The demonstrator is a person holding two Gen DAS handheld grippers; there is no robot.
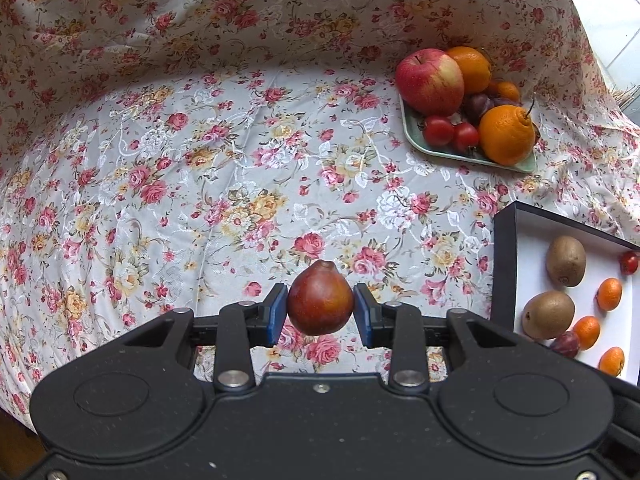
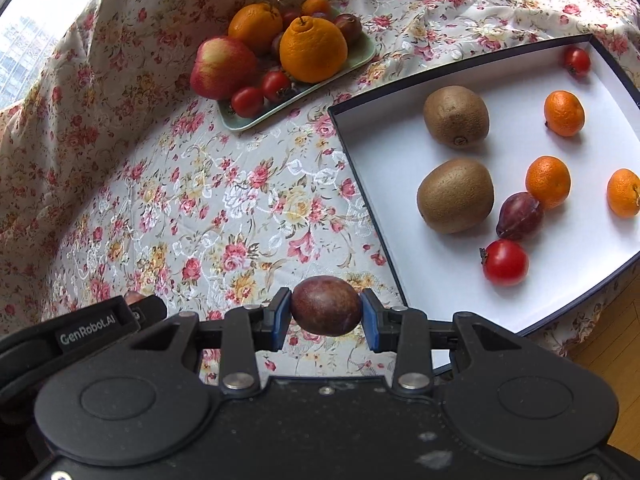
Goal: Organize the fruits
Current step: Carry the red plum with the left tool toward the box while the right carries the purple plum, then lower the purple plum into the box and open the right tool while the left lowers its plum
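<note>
My left gripper (image 1: 320,314) is shut on a reddish-brown plum (image 1: 320,300) with a pointed tip, held above the floral cloth. My right gripper (image 2: 325,312) is shut on a dark purple-brown oval fruit (image 2: 326,305), held just left of the white box (image 2: 400,208). The box holds two kiwis (image 2: 456,196), three mandarins (image 2: 548,182), a purple plum (image 2: 519,216) and two small tomatoes (image 2: 506,262). A green tray (image 2: 256,120) at the back carries an apple (image 2: 222,66), large oranges (image 2: 313,50), tomatoes and dark plums.
The floral cloth (image 1: 200,184) covers the table and rises as a wall behind. The box (image 1: 505,264) lies at the right in the left wrist view, the tray (image 1: 412,128) beyond it. The left gripper's body (image 2: 80,332) shows at lower left of the right wrist view. Wood floor (image 2: 612,336) lies past the box.
</note>
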